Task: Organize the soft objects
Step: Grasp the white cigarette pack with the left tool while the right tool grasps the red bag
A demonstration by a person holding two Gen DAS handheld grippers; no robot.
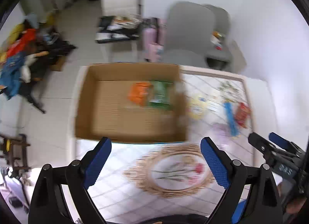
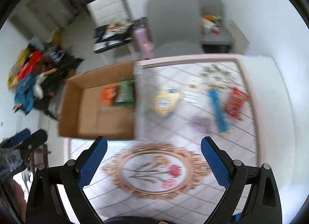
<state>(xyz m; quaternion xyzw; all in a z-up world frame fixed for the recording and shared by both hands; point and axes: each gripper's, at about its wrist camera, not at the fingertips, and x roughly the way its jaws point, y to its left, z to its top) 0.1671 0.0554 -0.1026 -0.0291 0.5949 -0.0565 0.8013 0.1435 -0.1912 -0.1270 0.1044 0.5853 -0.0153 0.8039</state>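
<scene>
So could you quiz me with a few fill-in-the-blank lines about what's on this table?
1. The orange packet and green packet lie inside the brown ____ box.
2. The long blue packet lies beside the ____ packet on the floral tablecloth.
3. Both the left tongs and right tongs are ____ and hold nothing.

Missing words: cardboard; red; open

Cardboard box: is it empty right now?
No, the cardboard box already holds an orange packet and a green packet lying side by side on its floor.
</scene>
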